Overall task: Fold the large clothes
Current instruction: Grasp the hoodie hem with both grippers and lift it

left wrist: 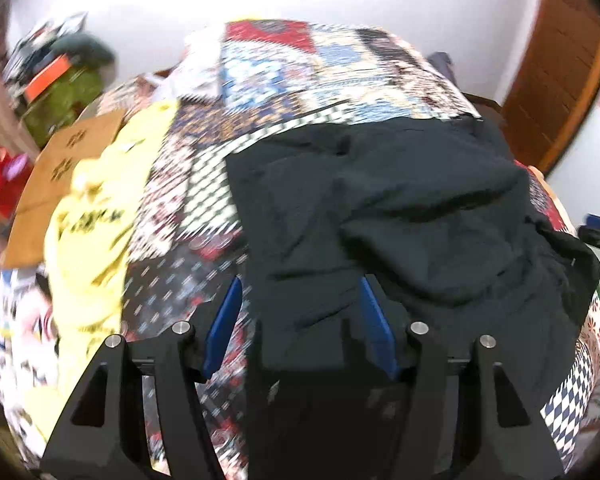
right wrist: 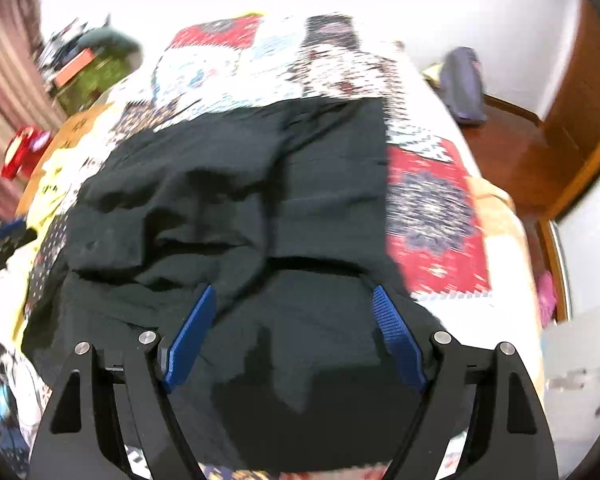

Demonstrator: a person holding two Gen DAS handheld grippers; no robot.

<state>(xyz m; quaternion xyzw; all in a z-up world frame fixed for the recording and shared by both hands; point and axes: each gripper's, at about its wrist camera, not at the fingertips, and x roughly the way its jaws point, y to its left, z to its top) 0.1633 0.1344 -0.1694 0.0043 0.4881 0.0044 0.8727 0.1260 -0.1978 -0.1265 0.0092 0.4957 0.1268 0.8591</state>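
A large black garment (left wrist: 380, 208) lies rumpled on a patchwork quilt (left wrist: 320, 64) on a bed. It also shows in the right wrist view (right wrist: 240, 200). My left gripper (left wrist: 300, 292) is open, its blue fingers (left wrist: 224, 320) spread over the garment's near left edge. My right gripper (right wrist: 294, 300) is open above the garment's near part, which fills the space between its blue fingers (right wrist: 396, 332). Neither gripper holds cloth.
A yellow garment (left wrist: 88, 216) and a brown cardboard sheet (left wrist: 60, 164) lie at the quilt's left. A green bag (left wrist: 68, 100) and clutter stand far left. A wooden door (left wrist: 556, 64) and a grey-blue bundle (right wrist: 462, 84) are at right.
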